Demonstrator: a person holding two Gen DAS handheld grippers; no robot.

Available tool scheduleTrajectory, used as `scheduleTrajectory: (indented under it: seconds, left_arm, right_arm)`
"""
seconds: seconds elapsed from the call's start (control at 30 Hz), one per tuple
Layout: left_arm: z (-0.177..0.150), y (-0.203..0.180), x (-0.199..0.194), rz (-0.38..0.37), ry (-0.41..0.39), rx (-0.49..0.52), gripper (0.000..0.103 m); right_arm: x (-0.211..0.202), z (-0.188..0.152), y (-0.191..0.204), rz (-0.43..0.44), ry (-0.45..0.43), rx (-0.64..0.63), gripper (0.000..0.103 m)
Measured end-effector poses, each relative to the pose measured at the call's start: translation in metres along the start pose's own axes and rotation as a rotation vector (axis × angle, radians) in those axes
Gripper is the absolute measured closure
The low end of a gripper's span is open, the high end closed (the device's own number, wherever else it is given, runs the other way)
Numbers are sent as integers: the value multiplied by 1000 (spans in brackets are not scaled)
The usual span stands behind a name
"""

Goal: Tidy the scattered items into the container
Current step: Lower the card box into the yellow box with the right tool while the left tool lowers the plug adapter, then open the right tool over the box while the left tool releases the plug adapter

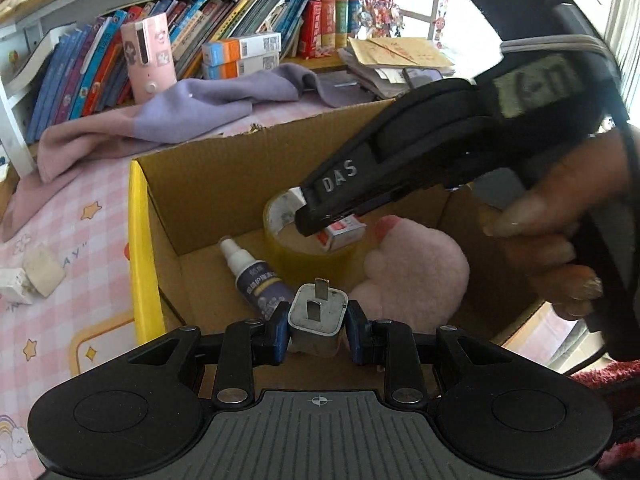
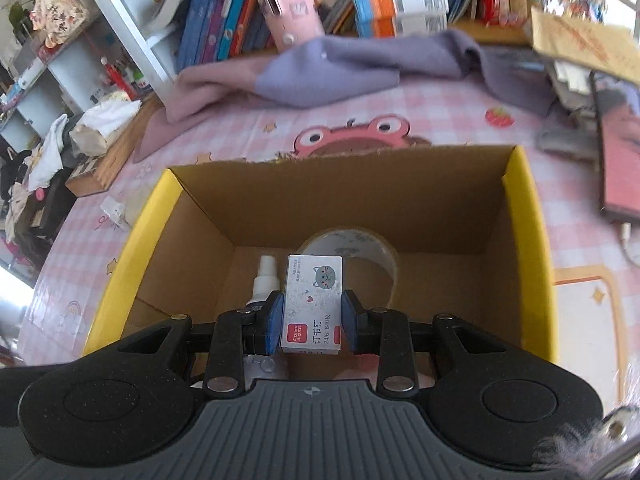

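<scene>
My left gripper is shut on a white plug adapter, held over the near edge of the open cardboard box with yellow rims. My right gripper is shut on a small staples box and holds it above the box's inside; it shows from the side in the left wrist view with the staples box in its tips. Inside the box lie a tape roll, a small spray bottle and a pink plush toy.
The box stands on a pink checked tablecloth. White small items lie left of the box. A purple-pink cloth, a pink device, small cartons and rows of books line the back. A phone lies at right.
</scene>
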State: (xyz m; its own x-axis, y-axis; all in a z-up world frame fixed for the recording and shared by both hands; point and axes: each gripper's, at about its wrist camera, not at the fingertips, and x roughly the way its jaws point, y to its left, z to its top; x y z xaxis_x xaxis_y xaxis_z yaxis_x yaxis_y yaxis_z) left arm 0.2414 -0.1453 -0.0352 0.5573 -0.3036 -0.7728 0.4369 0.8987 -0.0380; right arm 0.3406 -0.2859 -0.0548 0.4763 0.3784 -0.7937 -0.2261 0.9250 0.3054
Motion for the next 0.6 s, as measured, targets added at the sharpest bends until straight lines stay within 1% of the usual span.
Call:
scheduleTrajectory:
  seconds: [0.13, 0.27, 0.37, 0.43, 0.47, 0.53, 0.6]
  left_arm:
    - [0, 1, 2, 1, 7, -15, 76]
    - [-1, 1, 3, 9, -2, -22, 75]
    - [-2, 0, 0, 30, -20, -15, 72]
    - [-3, -2, -4, 41, -42, -8, 62]
    - [-4, -3, -7, 44, -56, -2, 59]
    - [-5, -6, -13, 43, -90, 11, 47]
    - [-8, -9, -19, 46, -116, 23, 44]
  right_arm:
    - [6, 1, -2, 5, 13, -1, 74]
    - [7, 3, -4, -4, 2, -9, 74]
    - [7, 4, -4, -10, -5, -8, 72]
    - [6, 5, -3, -24, -24, -14, 67]
    - [4, 5, -3, -30, -35, -17, 63]
    - [-1, 4, -1, -38, -61, -28, 62]
    - [-7, 1, 0, -41, -81, -31, 61]
